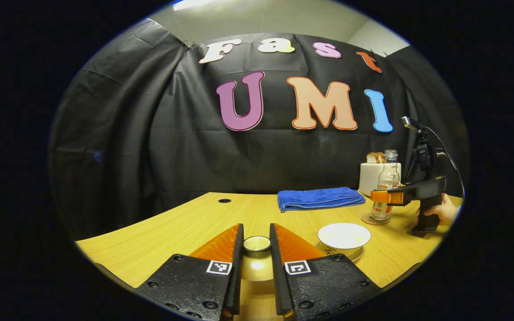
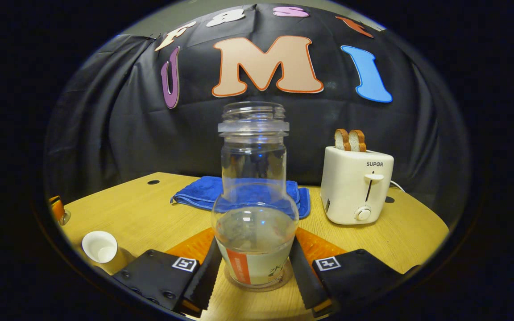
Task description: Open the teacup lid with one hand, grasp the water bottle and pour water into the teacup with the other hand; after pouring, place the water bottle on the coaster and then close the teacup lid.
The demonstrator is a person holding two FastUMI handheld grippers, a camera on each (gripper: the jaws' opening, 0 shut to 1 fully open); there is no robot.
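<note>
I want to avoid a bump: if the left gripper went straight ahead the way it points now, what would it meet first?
The left gripper already has the teacup lid between its fingers. Beyond that, bare table and then the booth wall; the teacup sits off to its right, though depth is unclear.

The right claw point(image 2: 255, 263) is bracketing the uncapped water bottle point(image 2: 254, 196), which is standing upright on its coaster point(image 2: 283, 280) on the tabletop point(image 2: 141, 209).

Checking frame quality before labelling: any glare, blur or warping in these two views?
Left gripper view: sharp; heavy fisheye bends the table edge; a bright glint on the lid between the left gripper fingers. Right gripper view: the same warping; the water bottle is clear, so the blue towel shows through it distorted; soft highlights on its glass; toaster crisp.
</note>
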